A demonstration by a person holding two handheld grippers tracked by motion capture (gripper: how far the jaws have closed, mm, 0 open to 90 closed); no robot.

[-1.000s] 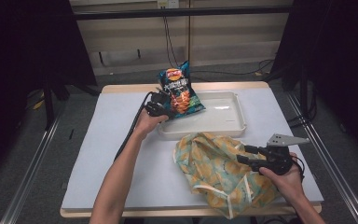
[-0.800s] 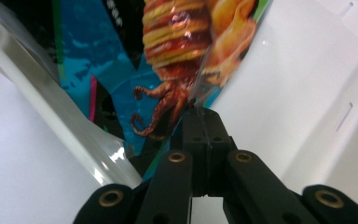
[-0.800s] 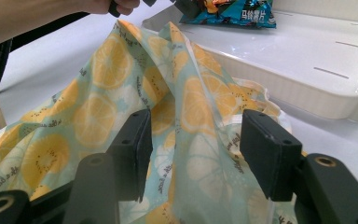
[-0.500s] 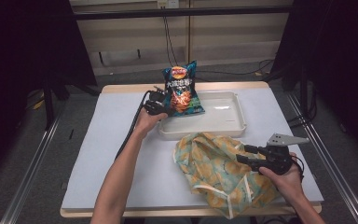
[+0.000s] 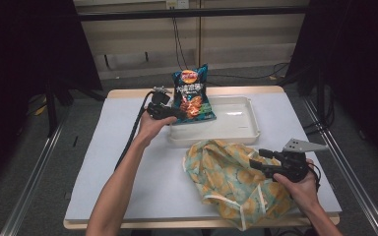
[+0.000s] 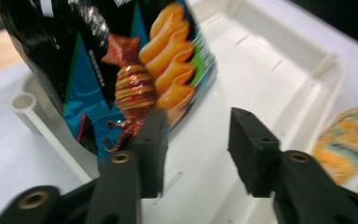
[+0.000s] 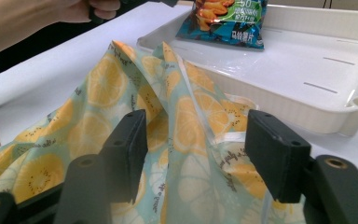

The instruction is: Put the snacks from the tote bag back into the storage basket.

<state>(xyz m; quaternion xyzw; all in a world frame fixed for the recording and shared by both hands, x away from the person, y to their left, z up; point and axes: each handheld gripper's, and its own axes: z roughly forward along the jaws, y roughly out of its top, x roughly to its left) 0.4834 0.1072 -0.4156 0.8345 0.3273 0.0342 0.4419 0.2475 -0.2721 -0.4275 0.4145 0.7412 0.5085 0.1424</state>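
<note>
Our left tool (image 6: 193,154) is wide open by the chip bag (image 5: 192,96) standing in the tray (image 5: 236,129); it could tip over. Our right tool (image 7: 198,154) is wide open over the cloth bag (image 5: 231,179).

A lab-style recording bay.
Black curtains (image 5: 24,59) flanked a white-topped table (image 5: 108,167), metal floor rails (image 5: 34,182) ran alongside, and cables (image 5: 179,39) hung from a wall socket.

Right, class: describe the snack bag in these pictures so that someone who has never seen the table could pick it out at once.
Start at the white table, then find the shallow white plastic tray at its far middle. The glossy dark blue and black crisp bag stands at the tray's left end, beside the left gripper. Its shiny printed foil sets it apart from the soft orange-slice patterned cloth bag lying nearer the person.
</note>
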